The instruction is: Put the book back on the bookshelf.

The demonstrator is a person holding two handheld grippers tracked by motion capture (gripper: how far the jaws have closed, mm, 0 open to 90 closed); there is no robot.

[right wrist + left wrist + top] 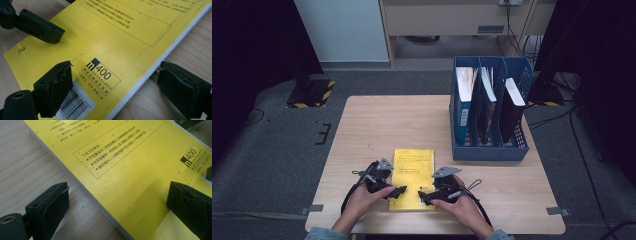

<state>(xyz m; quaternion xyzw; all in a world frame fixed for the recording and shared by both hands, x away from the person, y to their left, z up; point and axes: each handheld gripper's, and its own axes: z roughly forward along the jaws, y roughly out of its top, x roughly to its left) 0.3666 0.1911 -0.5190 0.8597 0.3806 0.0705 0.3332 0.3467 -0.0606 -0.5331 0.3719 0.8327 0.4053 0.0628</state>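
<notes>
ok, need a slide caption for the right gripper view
Right gripper, open, straddles the edge of a yellow book flat on the wooden table.

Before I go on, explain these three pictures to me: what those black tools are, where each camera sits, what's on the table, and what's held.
There is no robot arm here. A person sits at a table and holds a black two-jaw gripper in each hand: the left gripper and the right gripper. The high view comes from a fixed camera above, looking down. Each of the other two pictures comes from a camera riding on one gripper, looking along its own jaws. On the table lie a yellow book, flat with its back cover and barcode up, and a blue file rack with three books standing in it. Both grippers are open, each with one jaw over the cover and one beside the book's edge. Nothing is held yet.
</notes>
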